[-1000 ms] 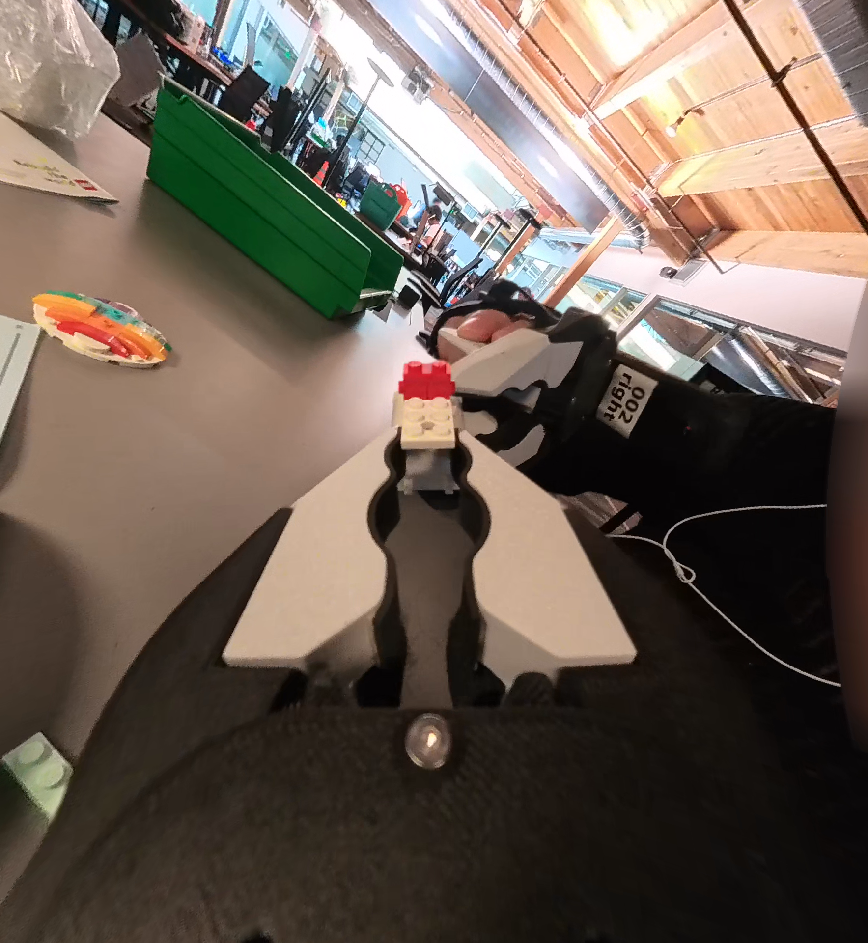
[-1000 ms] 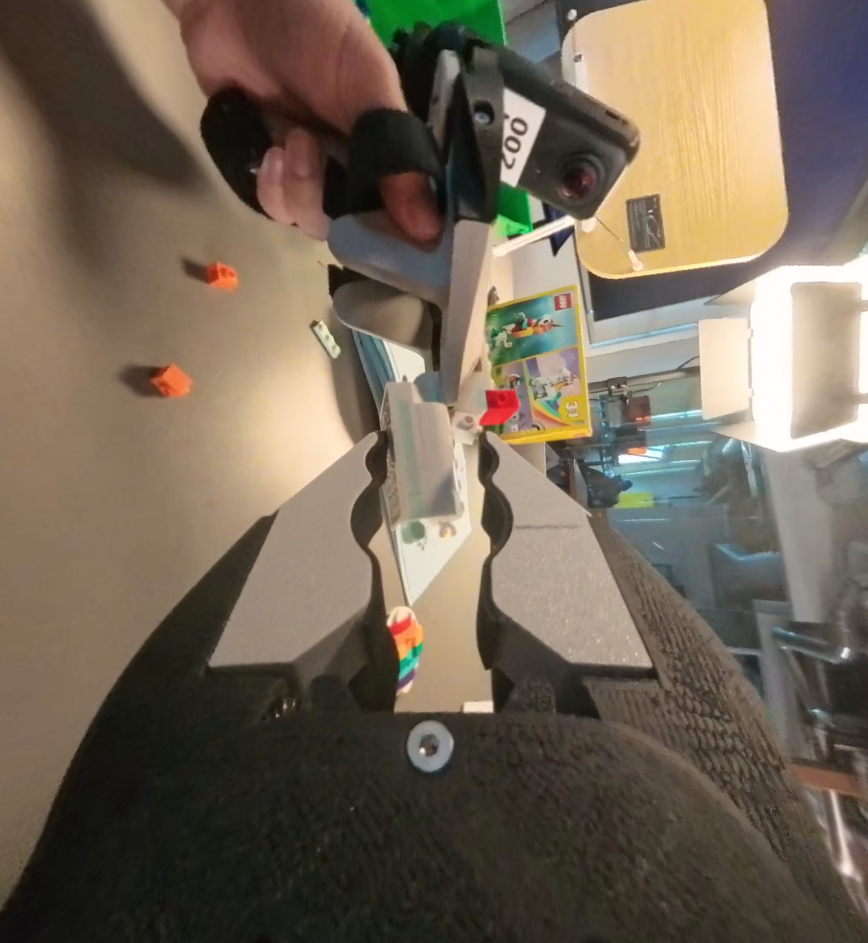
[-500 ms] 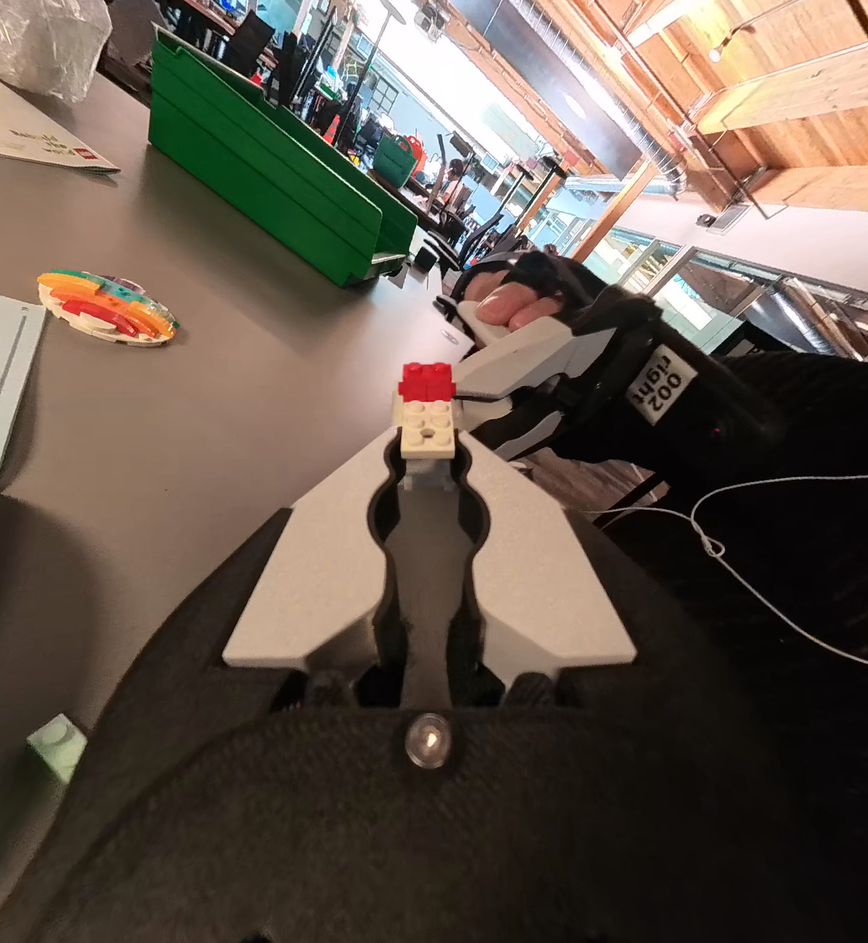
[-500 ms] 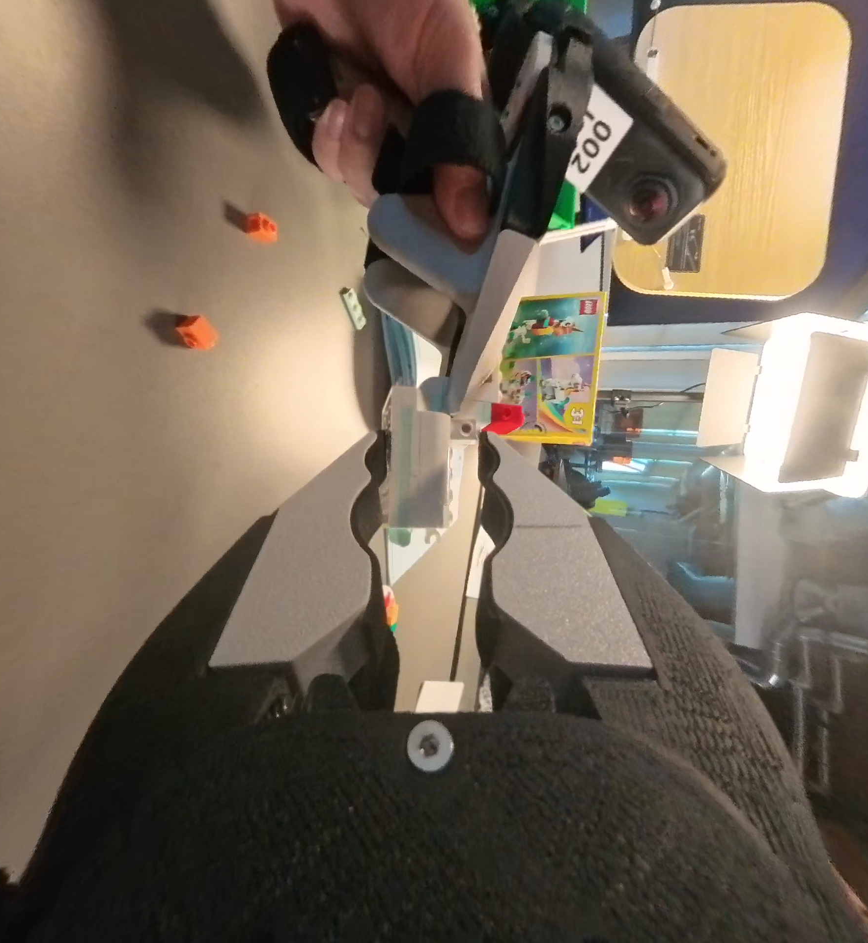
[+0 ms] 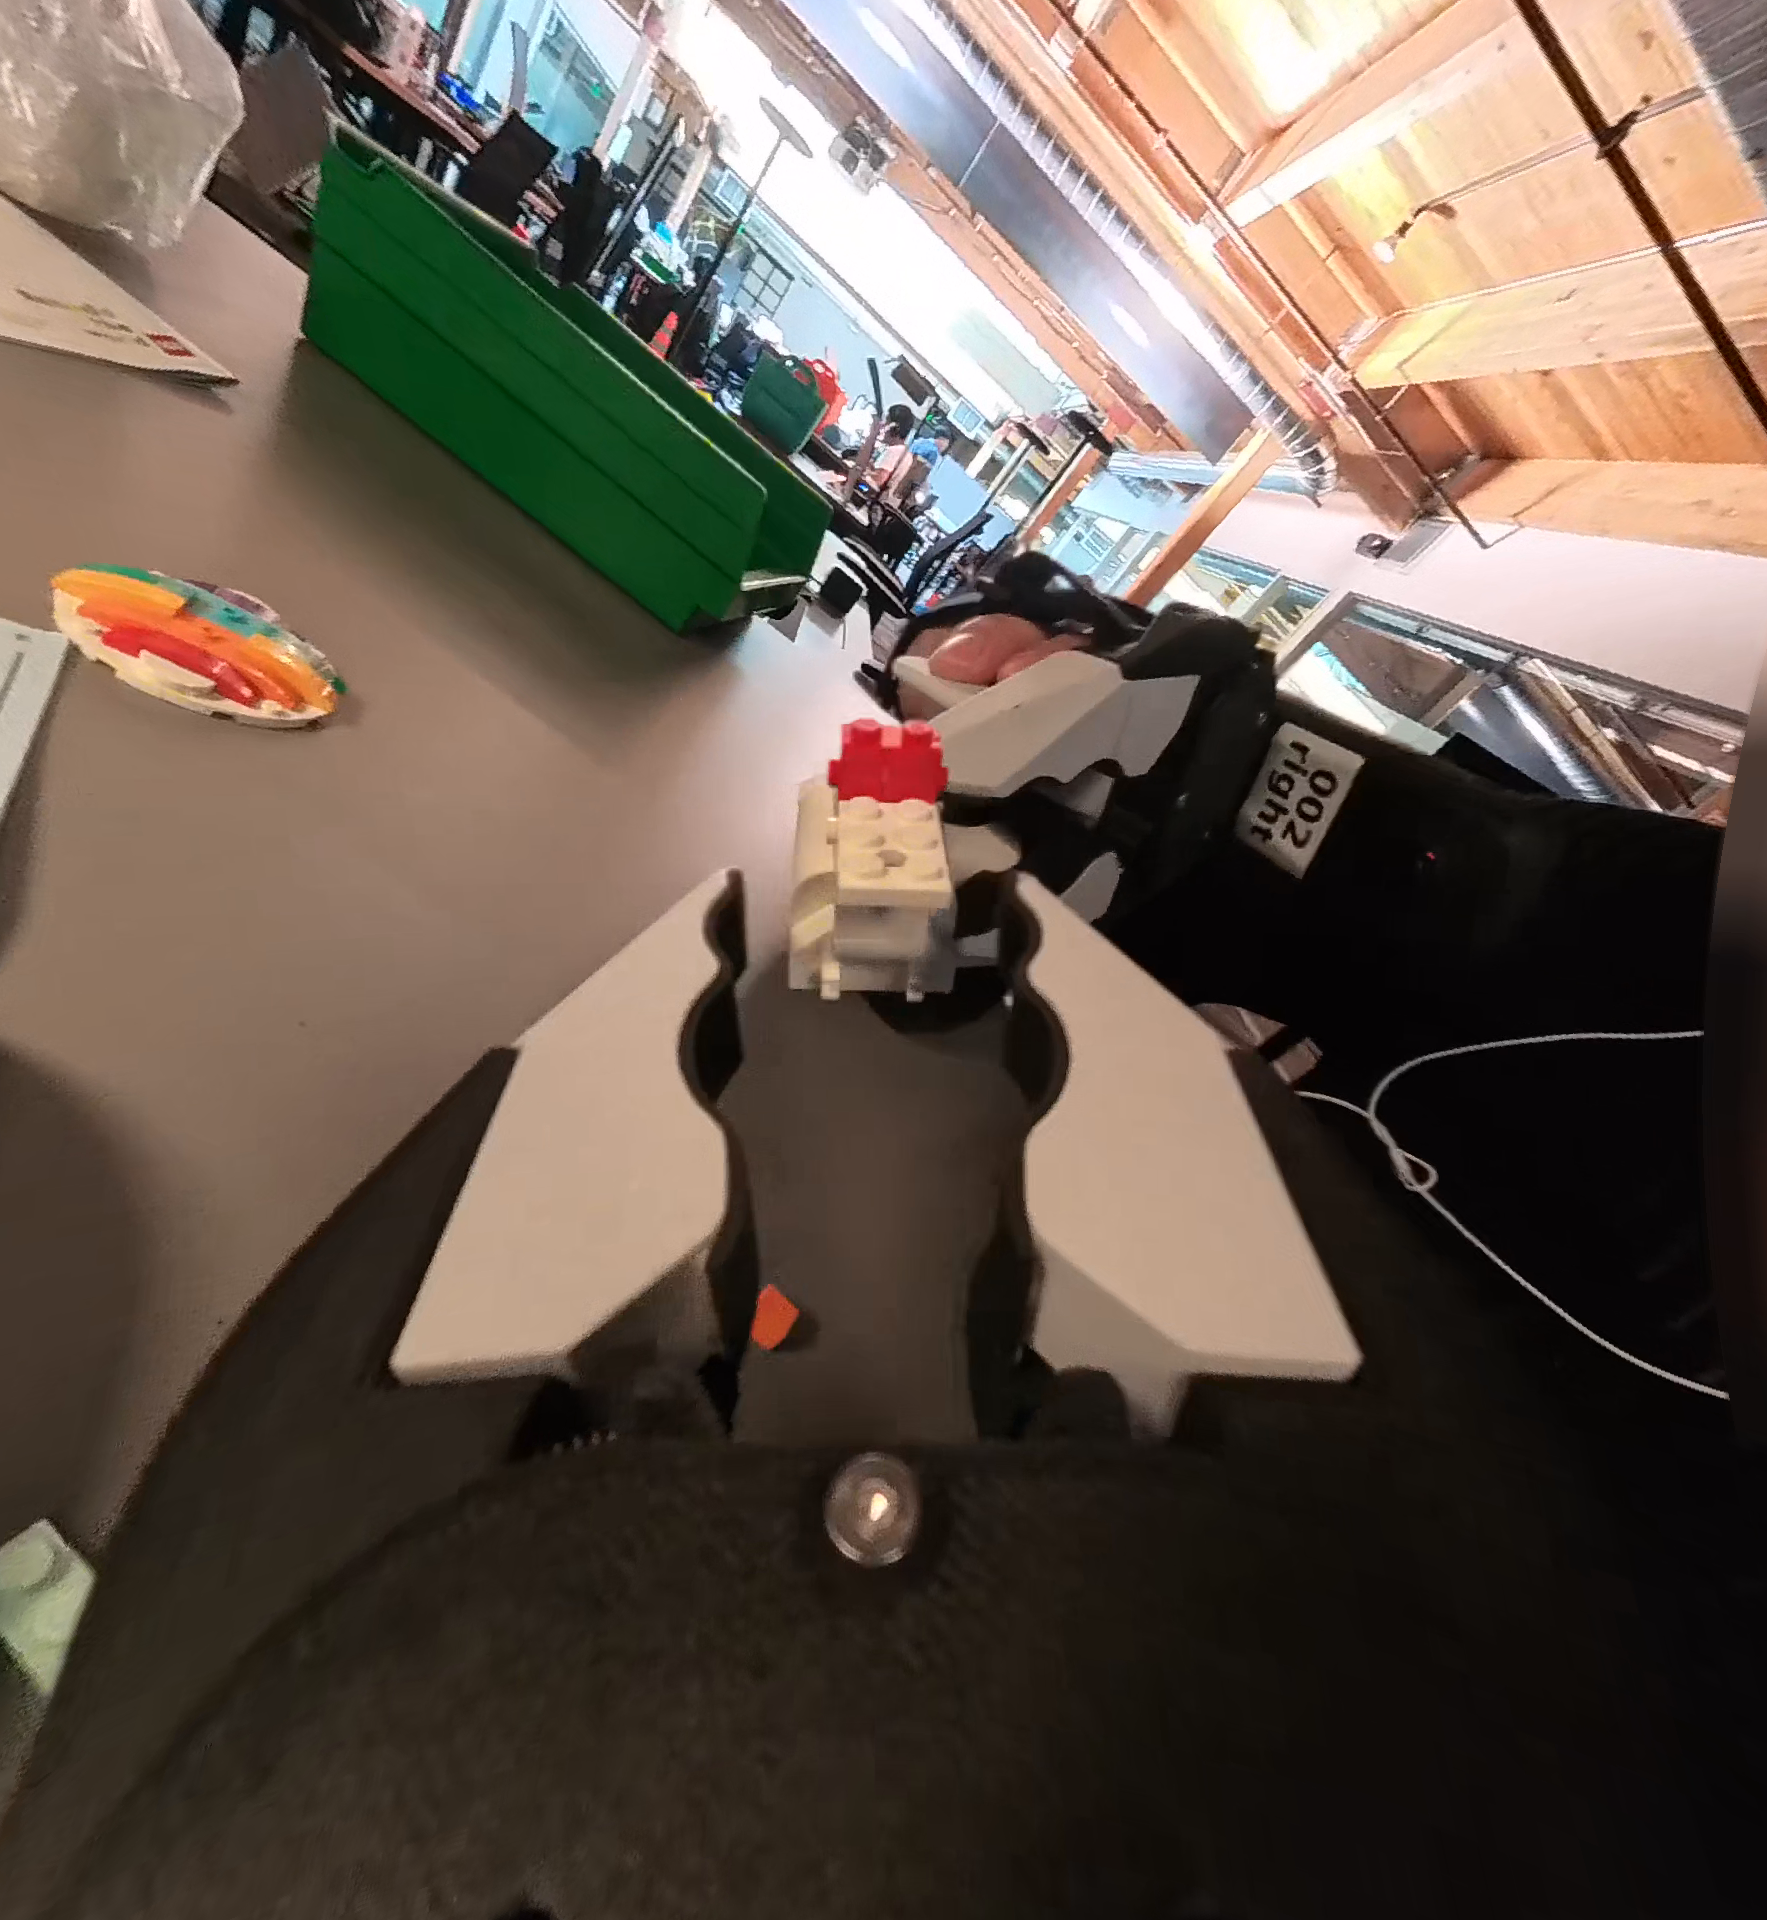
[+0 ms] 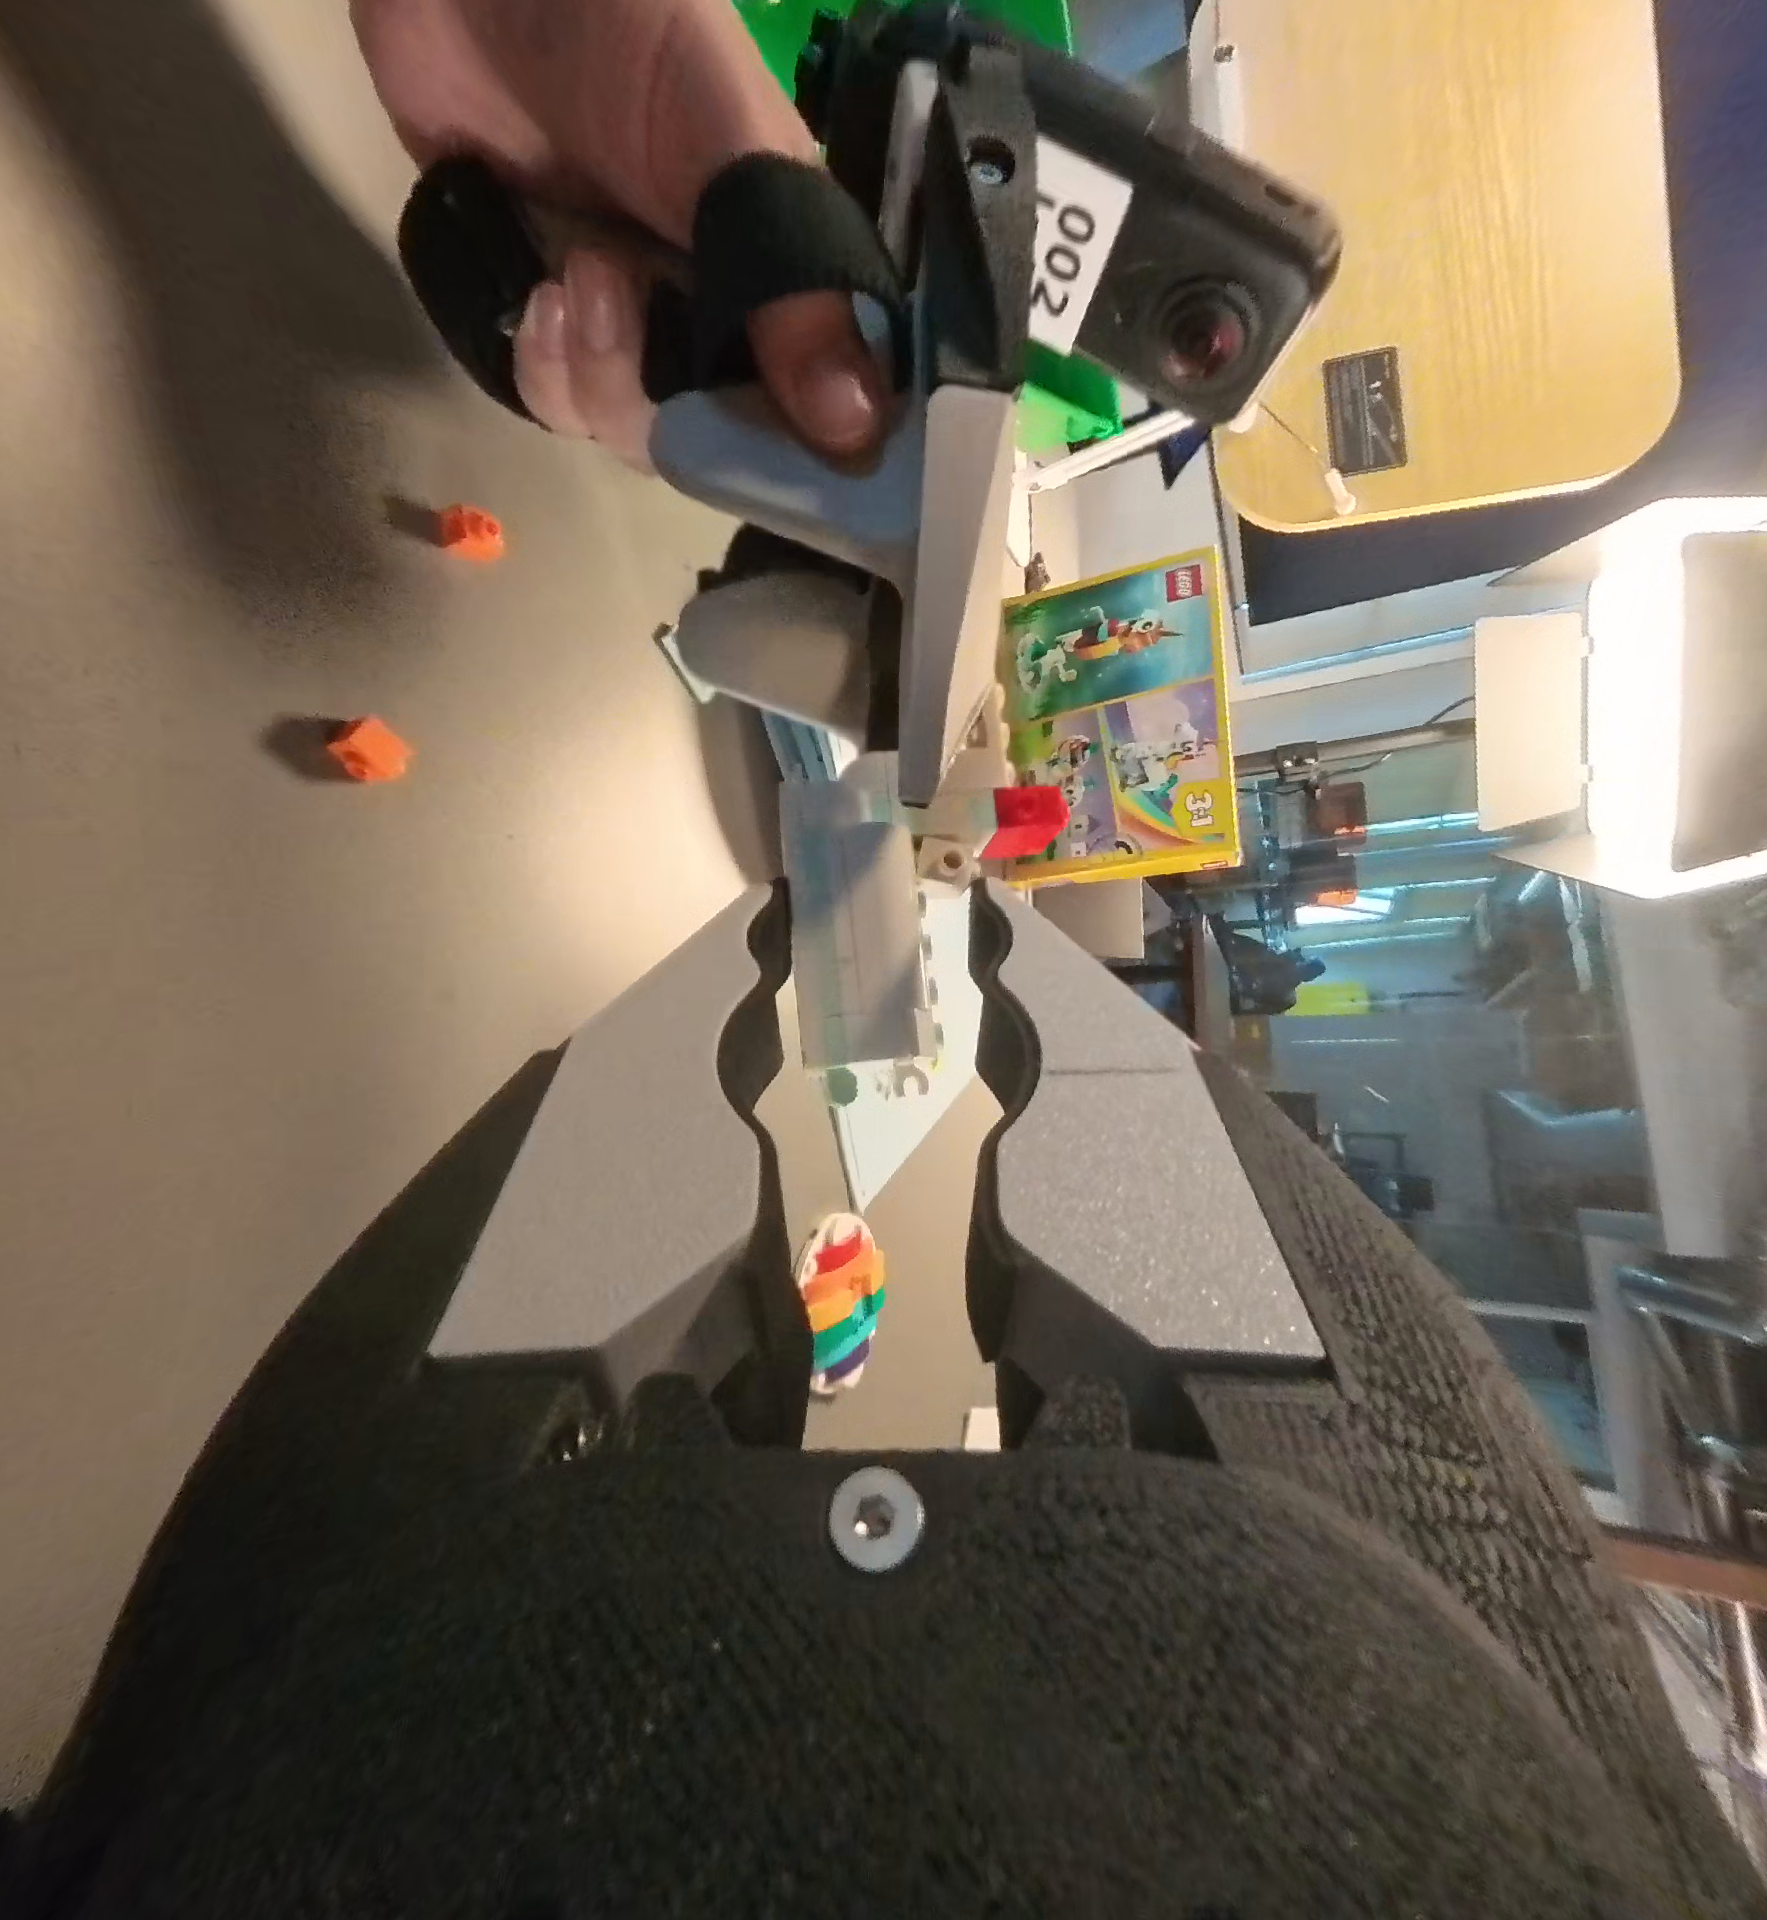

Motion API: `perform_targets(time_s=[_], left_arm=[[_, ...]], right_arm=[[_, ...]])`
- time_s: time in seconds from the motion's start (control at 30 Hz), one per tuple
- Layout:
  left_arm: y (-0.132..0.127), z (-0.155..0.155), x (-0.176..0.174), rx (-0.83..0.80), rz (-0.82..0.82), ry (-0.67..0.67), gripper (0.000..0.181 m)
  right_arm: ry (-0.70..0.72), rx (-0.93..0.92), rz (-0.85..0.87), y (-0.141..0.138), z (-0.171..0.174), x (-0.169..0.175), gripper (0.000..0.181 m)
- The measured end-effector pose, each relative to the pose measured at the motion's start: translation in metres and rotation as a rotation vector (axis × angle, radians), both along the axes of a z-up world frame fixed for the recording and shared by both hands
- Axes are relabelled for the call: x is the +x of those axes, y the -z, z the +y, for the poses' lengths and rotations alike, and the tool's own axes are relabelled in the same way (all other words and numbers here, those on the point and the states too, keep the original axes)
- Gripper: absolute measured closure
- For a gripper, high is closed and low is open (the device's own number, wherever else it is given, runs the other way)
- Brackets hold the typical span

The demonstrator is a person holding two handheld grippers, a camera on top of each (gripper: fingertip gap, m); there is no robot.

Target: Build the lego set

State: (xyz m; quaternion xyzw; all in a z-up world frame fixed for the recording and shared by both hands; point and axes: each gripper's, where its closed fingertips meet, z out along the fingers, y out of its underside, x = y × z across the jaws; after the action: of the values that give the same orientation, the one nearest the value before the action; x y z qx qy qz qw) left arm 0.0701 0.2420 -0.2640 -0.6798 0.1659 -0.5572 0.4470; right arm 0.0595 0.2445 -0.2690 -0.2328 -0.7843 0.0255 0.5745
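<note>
Open workshop hall, timber ceiling point(image 5: 1481, 208).
Grey table point(image 5: 339, 883); green bin point(image 5: 546, 416); bright lamp panel point(image 6: 1689, 686); wooden board point(image 6: 1430, 260).

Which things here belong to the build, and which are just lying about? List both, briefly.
Build: assembly with red brick on top, held in right gripper; left gripper, open around it; probably also rainbow disc, orange bricks, mint brick, set box.

Lying about: green bin, plastic bag, cord.

Open-plan workshop office: timber ceiling point(image 5: 1481, 260), rows of desks point(image 5: 858, 436), green bins point(image 5: 546, 416).
</note>
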Motion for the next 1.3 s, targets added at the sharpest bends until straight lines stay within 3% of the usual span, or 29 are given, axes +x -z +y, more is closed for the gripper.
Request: perform_targets(time_s=[0.13, 0.2, 0.3, 0.97, 1.17, 1.3], left_arm=[[0.008, -0.005, 0.011, -0.066, -0.011, 0.078, 0.126], [0.009, -0.007, 0.016, -0.060, -0.001, 0.102, 0.134], [0.011, -0.005, 0.018, -0.050, 0.020, 0.087, 0.145], [0.039, -0.010, 0.024, -0.121, 0.266, 0.077, 0.146], [0.043, -0.010, 0.024, -0.127, 0.257, 0.089, 0.146], [0.045, -0.007, 0.016, -0.102, 0.300, 0.046, 0.146]], right_arm=[[-0.006, 0.015, 0.015, 0.000, -0.002, -0.002, 0.148], [-0.010, 0.013, 0.015, 0.000, -0.003, -0.003, 0.148], [-0.018, 0.018, 0.006, 0.001, -0.005, -0.004, 0.148], [-0.085, 0.320, -0.189, 0.025, -0.009, 0.000, 0.148], [-0.075, 0.173, -0.154, 0.029, -0.011, 0.000, 0.146], [-0.063, 0.056, -0.137, 0.031, -0.011, 0.002, 0.125]])
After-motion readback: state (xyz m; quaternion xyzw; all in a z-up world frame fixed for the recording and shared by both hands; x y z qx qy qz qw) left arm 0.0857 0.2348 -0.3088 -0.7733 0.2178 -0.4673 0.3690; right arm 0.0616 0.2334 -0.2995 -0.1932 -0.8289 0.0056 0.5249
